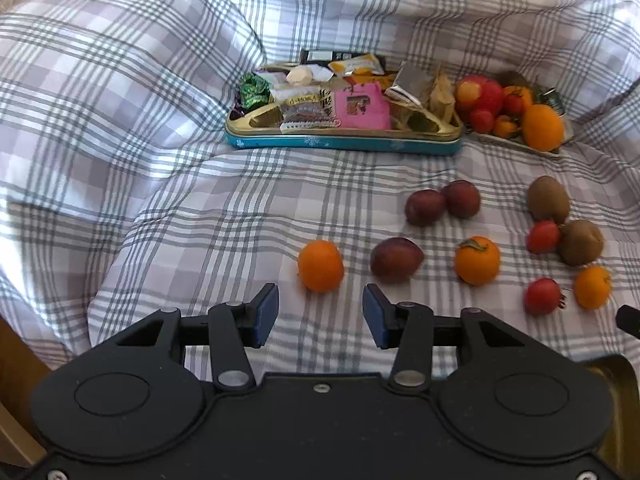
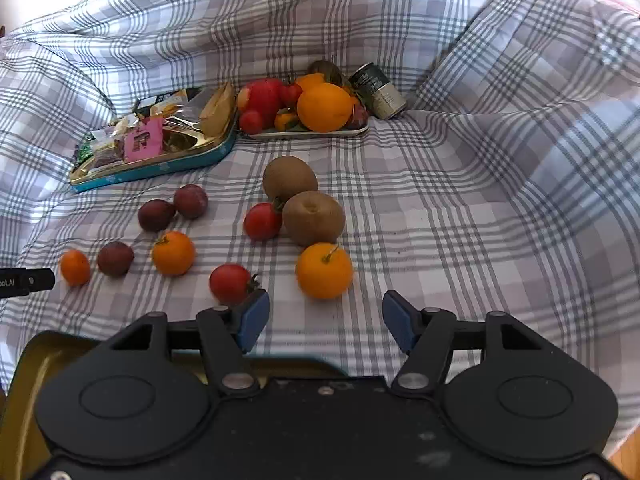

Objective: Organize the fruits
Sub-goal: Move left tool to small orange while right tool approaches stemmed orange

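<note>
Loose fruit scattered across a grey-and-white checked cloth (image 2: 460,208): three dark plums, one alone (image 1: 396,259) and a touching pair (image 1: 442,202) behind it; two kiwis (image 2: 304,196) touching each other, a small red tomato (image 2: 262,221) pressed against them; a second tomato (image 2: 231,283) just ahead of the right gripper's blue pad; four small oranges, the nearest (image 2: 324,270) just beyond the right gripper (image 2: 324,322), another (image 1: 321,266) just beyond the left gripper (image 1: 320,316)

Both grippers spread apart, gripping nothing, above the cloth

Further back, a white tray (image 2: 352,131) heaped with more fruit, a big orange (image 2: 325,107) foremost; beside it a teal-sided gold tin (image 1: 344,145) full of wrapped snacks, among them a pink packet (image 1: 362,106) with print too blurred to read

Dark can (image 2: 378,90) lying tilted behind the tray, label illegible

Partial lettering "ooLAI" on the black part (image 2: 26,280) at the left edge of the right wrist view
</note>
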Demonstrator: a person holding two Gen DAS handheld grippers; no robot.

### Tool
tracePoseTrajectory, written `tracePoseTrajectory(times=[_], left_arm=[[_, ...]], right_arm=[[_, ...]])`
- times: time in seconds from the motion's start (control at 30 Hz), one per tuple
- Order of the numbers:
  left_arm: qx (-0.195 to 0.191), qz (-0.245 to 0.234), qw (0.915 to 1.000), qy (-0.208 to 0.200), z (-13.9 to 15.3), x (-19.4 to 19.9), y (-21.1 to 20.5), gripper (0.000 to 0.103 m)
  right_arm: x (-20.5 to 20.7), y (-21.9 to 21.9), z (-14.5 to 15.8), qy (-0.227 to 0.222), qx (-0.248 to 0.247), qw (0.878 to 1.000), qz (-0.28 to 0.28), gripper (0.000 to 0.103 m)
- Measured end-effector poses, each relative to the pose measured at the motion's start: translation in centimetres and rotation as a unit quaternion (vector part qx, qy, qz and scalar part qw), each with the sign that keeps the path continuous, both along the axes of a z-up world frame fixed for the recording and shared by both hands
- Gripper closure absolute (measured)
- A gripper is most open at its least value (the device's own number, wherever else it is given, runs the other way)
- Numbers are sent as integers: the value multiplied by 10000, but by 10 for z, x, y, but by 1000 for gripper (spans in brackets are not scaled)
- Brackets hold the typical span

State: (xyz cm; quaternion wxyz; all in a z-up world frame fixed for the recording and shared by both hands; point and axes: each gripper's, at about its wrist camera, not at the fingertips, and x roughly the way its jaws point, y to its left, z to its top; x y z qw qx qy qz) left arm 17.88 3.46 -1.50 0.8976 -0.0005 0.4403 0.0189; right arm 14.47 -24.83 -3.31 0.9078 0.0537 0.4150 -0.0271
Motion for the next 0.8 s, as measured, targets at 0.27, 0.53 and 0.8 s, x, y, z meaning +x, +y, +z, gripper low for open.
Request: tracePoseTrajectory(times=[0.27,0.53,0.8], left_arm=[[-25,19,9995,315,-19,31,6,49],[-82,5,9983,571,-35,50,6,49],[-110,15,9973,719,-46,61,7,49]], right_arm=[[38,-3,-16,205,-45,9998,72,36],[61,-1,-32,370,-50,9993,88,36],[72,1,-47,557,-42,9984,82,36]])
